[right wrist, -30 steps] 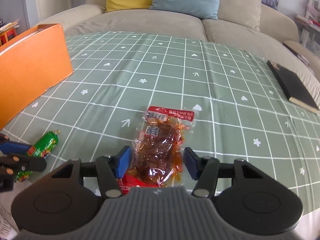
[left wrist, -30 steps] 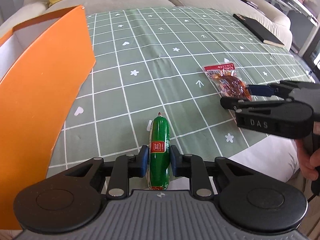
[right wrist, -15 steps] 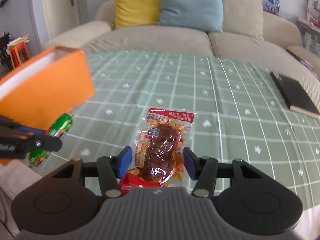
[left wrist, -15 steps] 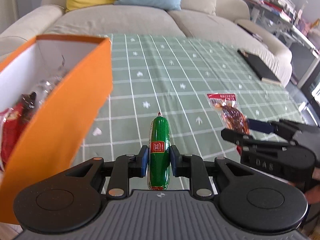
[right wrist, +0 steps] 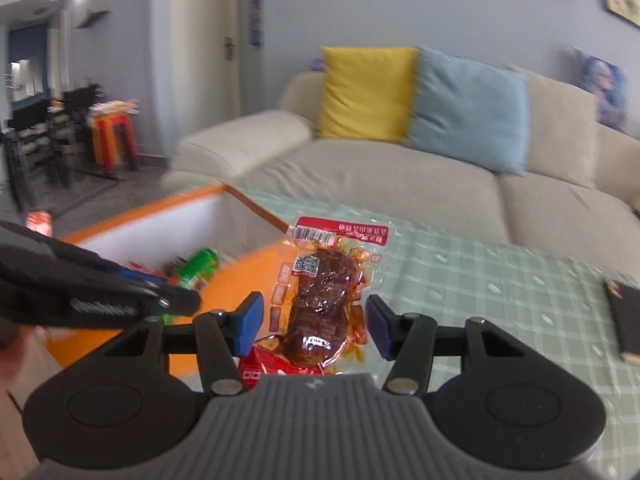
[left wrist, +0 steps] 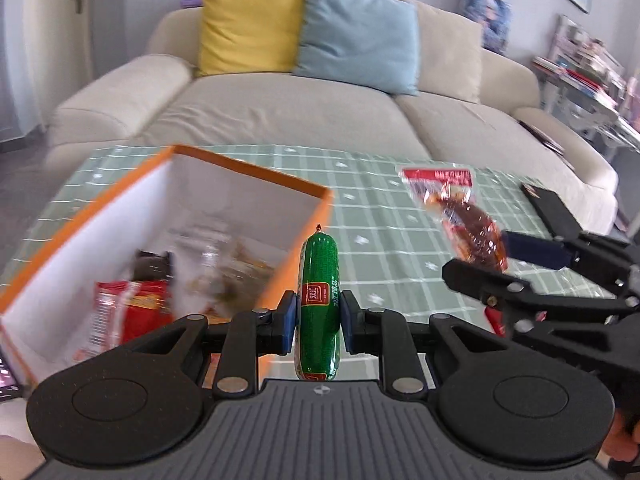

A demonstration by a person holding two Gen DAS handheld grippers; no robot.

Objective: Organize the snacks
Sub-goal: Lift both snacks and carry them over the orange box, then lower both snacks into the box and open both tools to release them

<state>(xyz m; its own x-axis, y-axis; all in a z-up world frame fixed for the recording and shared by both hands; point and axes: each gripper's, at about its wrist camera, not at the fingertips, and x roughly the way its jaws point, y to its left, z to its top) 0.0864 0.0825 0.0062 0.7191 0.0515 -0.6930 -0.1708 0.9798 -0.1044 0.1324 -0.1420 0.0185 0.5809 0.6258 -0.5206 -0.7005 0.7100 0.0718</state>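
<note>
My left gripper (left wrist: 318, 320) is shut on a green sausage (left wrist: 319, 272), which points forward and hangs just off the near right corner of the open orange box (left wrist: 248, 172). To its right, my right gripper (left wrist: 480, 258) holds a clear packet of red-brown braised meat (left wrist: 460, 208) up off the green checked tablecloth (left wrist: 380, 216). In the right wrist view the packet (right wrist: 324, 280) sits between the blue pads of the right gripper (right wrist: 314, 322). There the left gripper (right wrist: 172, 286) and the sausage (right wrist: 198, 266) hover at the box (right wrist: 160, 212).
Several snack packets (left wrist: 128, 304) lie blurred inside the box. A black notebook (left wrist: 556, 208) rests at the table's right edge. Behind the table stands a beige sofa (left wrist: 280, 112) with yellow and blue cushions. A person's hand (left wrist: 624, 440) shows at the lower right.
Both grippers have risen off the table with their snacks held. The left one has come over to the orange box, whose inside now shows; the right one has followed leftwards.
</note>
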